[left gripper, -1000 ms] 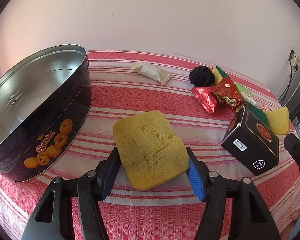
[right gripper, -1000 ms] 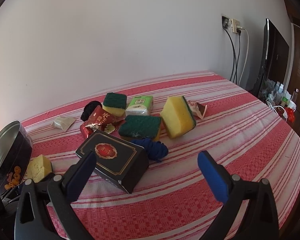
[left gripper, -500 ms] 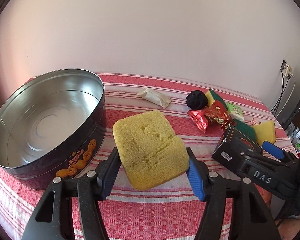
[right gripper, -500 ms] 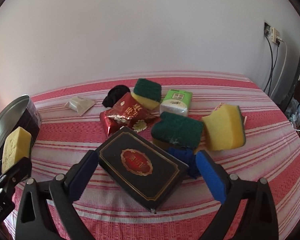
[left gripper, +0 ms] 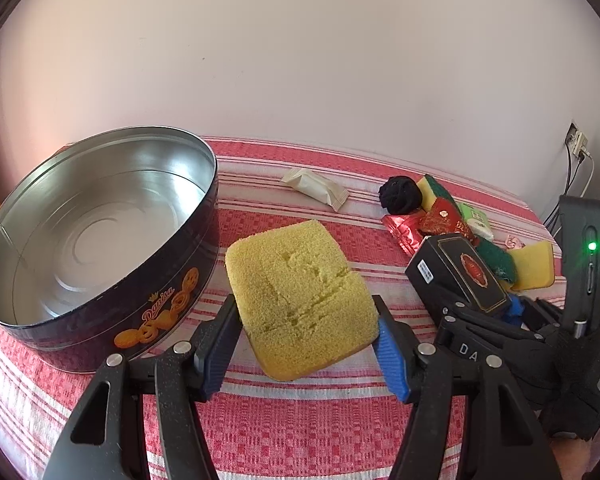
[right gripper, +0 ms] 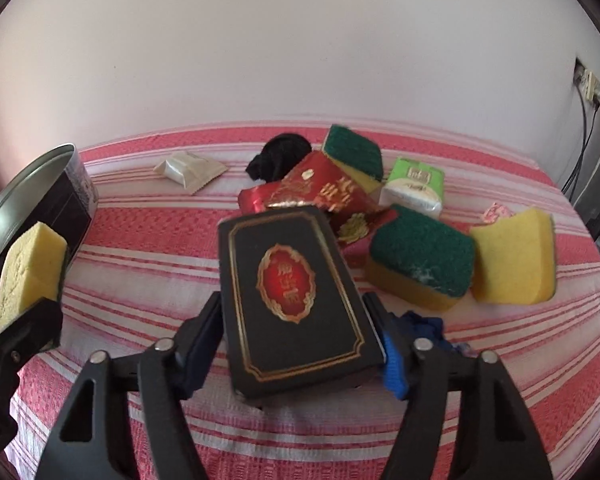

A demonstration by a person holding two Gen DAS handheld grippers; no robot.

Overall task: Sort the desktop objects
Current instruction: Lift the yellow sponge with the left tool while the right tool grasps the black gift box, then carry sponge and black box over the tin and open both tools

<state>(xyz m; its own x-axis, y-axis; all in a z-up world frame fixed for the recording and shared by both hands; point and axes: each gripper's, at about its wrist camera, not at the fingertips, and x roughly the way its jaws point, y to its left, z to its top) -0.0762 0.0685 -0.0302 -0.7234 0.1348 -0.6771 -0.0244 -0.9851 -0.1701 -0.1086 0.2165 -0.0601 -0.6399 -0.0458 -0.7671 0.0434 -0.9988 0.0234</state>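
My left gripper point(left gripper: 304, 320) is shut on a yellow sponge point(left gripper: 296, 292), held above the red striped cloth just right of an open round cookie tin point(left gripper: 172, 280) that has nothing inside. The same sponge point(right gripper: 28, 264) shows at the left edge of the right wrist view. A black box with a red and gold emblem point(right gripper: 288, 280) lies tilted on the cloth. My right gripper point(right gripper: 296, 320) has its jaws closing around this box, and both blue pads touch its long sides. From the left wrist view the box point(left gripper: 460, 276) sits at the right.
Behind the box lies a heap: a red foil packet point(right gripper: 316, 192), three green and yellow scouring sponges point(right gripper: 420, 260), a green tissue pack point(right gripper: 416, 184), a black cloth ball point(right gripper: 280, 156) and a blue cloth point(right gripper: 424, 328). A white sachet point(right gripper: 188, 168) lies apart. A wall socket with cables point(right gripper: 590, 84) is at the far right.
My right gripper came down and forward over the black box and its wide jaws narrowed onto the box's sides. My left gripper rose a little with the sponge, nearer the tin.
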